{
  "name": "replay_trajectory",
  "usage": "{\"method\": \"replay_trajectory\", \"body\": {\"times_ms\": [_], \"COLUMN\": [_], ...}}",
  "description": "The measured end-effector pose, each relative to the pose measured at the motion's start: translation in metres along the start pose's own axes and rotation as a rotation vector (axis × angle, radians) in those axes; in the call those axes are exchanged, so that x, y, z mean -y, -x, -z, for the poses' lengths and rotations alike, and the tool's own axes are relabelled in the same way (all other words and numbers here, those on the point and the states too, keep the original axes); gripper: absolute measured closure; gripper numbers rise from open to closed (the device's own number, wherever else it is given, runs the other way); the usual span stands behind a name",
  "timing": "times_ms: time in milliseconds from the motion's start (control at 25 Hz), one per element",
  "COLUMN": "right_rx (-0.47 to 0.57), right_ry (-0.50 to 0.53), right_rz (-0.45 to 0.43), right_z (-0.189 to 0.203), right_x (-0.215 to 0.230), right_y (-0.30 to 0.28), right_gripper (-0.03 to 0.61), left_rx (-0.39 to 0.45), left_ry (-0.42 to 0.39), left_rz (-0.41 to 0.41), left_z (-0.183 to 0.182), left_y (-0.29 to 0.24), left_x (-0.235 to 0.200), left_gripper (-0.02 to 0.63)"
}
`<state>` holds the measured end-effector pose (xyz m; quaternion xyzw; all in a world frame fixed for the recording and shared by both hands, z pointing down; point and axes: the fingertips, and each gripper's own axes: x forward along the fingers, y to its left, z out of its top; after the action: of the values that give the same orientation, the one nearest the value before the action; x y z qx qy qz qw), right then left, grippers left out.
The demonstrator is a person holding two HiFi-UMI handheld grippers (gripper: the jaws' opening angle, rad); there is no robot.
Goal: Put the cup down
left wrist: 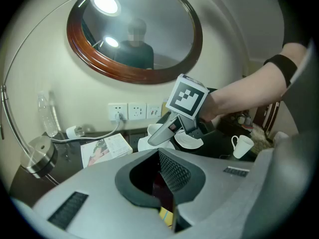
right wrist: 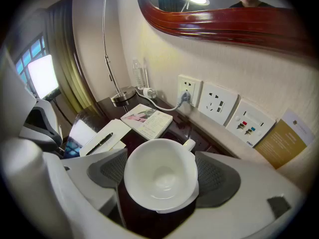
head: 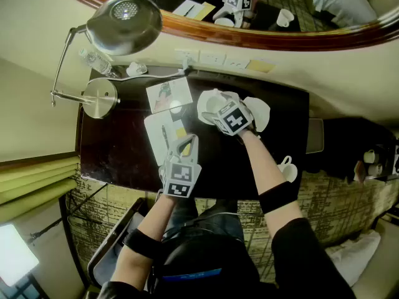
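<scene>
A white cup (right wrist: 159, 176) sits mouth-up between the pads of my right gripper (right wrist: 160, 180), which is shut on it, one pad against each side. In the head view this gripper (head: 217, 108) is over a white saucer (head: 204, 108) at the back of the dark desk (head: 112, 157); whether the cup rests on the saucer I cannot tell. From the left gripper view the right gripper (left wrist: 162, 133) and the cup (left wrist: 154, 129) show near the wall. My left gripper (head: 187, 145) is shut with nothing in it, above a notepad (head: 161, 136).
A second saucer (head: 260, 112) lies right of the held cup. Another white cup (head: 288, 169) stands at the desk's right front. A booklet (head: 169, 95), a pen on the notepad (right wrist: 102, 139), a lamp (head: 121, 22) and a water bottle (head: 93, 61) fill the left. Wall sockets (right wrist: 219, 103) are behind.
</scene>
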<state>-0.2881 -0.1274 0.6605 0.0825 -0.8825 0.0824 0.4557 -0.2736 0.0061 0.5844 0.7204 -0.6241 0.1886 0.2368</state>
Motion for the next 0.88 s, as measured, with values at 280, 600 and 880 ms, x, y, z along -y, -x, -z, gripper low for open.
{"method": "replay_trajectory", "body": {"times_ms": [280, 600, 880], "right_rx": [0.021, 0.032, 0.126], "right_ry": [0.013, 0.018, 0.000], "right_rz": [0.027, 0.015, 0.046], "right_z": [-0.006, -0.012, -0.023], "right_x": [0.001, -0.007, -0.014], "right_y": [0.004, 0.031, 0.102], "right_gripper": [0.097, 0.106, 0.307], "left_rx": [-0.002, 0.004, 0.033], "left_ry": [-0.005, -0.014, -0.005], "left_rz": [0.001, 0.000, -0.015], "left_z": [0.000, -0.009, -0.027], "left_y": [0.000, 0.006, 0.019], "left_x": [0.003, 0.012, 0.030], "left_gripper": [0.614, 0.614, 0.614]}}
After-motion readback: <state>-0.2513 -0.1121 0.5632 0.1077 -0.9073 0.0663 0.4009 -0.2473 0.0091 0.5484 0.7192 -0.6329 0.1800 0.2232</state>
